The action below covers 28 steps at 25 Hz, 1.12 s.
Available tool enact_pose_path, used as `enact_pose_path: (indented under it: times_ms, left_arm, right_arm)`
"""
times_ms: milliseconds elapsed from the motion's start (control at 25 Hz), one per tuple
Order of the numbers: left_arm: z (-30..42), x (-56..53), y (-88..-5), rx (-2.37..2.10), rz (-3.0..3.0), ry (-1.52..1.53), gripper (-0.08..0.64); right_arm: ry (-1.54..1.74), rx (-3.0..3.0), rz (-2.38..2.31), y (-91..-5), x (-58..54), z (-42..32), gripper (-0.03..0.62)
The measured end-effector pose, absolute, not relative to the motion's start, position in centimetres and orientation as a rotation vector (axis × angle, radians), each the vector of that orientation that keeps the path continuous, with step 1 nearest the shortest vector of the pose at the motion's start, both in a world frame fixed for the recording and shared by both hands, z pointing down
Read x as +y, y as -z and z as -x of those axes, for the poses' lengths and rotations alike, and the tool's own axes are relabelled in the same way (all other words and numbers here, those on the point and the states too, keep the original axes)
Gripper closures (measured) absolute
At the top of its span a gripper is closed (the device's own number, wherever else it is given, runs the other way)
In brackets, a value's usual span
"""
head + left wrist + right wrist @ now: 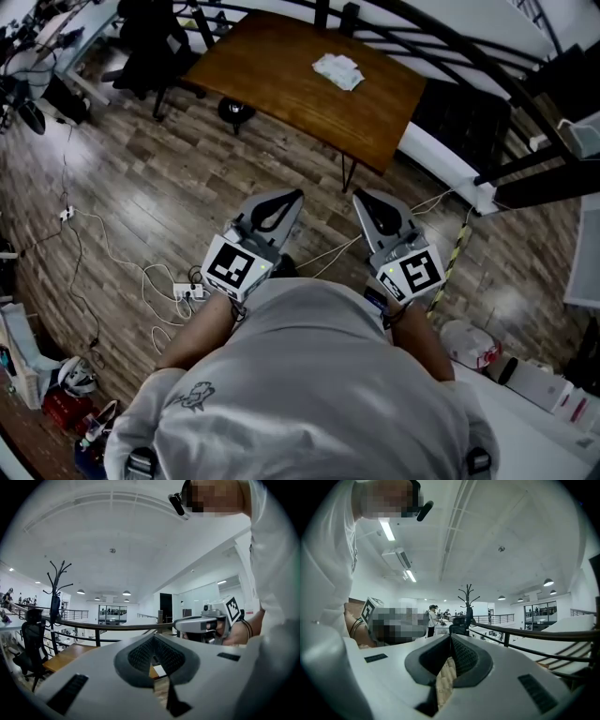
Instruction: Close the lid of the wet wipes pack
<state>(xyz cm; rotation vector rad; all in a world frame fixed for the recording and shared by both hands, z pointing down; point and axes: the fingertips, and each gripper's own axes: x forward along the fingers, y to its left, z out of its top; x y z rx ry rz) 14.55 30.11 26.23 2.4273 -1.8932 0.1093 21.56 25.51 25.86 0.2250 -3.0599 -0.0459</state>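
Observation:
The wet wipes pack, white and crumpled-looking, lies on the far part of a brown wooden table; from here I cannot tell how its lid stands. Both grippers are held level in front of the person's chest, over the wooden floor and well short of the table. My left gripper has its jaws together with nothing between them, and the same shows in the left gripper view. My right gripper is likewise shut and empty, with its tips meeting in the right gripper view. The right gripper also shows in the left gripper view.
A black railing runs behind the table. An office chair stands at the table's left. Cables and a power strip lie on the floor to the left. A white desk with small items is at the lower right.

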Motion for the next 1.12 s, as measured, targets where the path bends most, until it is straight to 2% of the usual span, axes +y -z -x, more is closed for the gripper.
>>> enact_pose_path:
  times_ms: [560,1120]
  left_arm:
    - [-6.6,30.0,-26.1,-1.913,-2.411,-0.122,0.546]
    - [-2.1,22.1,-26.6,-1.969,-2.365,-0.178,0.546]
  right_arm:
    - [0.013,-3.048,-0.287,-26.6,24.4,-15.0,0.558]
    - [-0.042,-3.049,-0.247,-27.9,14.9,-10.9,0.557]
